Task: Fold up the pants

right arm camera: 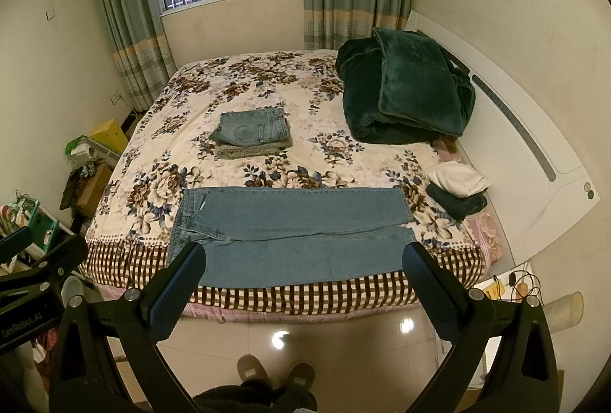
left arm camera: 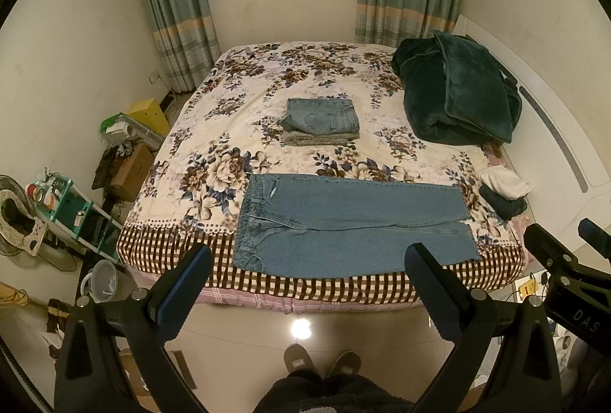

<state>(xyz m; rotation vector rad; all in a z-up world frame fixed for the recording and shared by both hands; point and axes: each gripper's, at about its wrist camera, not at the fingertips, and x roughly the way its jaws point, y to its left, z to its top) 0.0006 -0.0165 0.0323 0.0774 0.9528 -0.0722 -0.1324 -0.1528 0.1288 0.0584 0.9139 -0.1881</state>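
Observation:
A pair of blue jeans point(left arm camera: 351, 222) lies spread flat across the near edge of the flowered bed point(left arm camera: 236, 130), waistband to the left, legs to the right; it also shows in the right wrist view point(right arm camera: 290, 233). My left gripper point(left arm camera: 307, 260) is open and empty, held above the floor in front of the bed. My right gripper point(right arm camera: 305, 260) is open and empty at about the same height, to the right of the left one; it shows at the right edge of the left wrist view point(left arm camera: 565, 245).
A stack of folded jeans point(left arm camera: 322, 120) sits mid-bed. A dark green blanket point(left arm camera: 458, 96) is heaped at the headboard end. White and dark folded clothes point(left arm camera: 504, 191) lie at the right. Shelves and boxes point(left arm camera: 76, 206) crowd the left floor. My slippered feet point(left arm camera: 322, 363) stand on the tiles.

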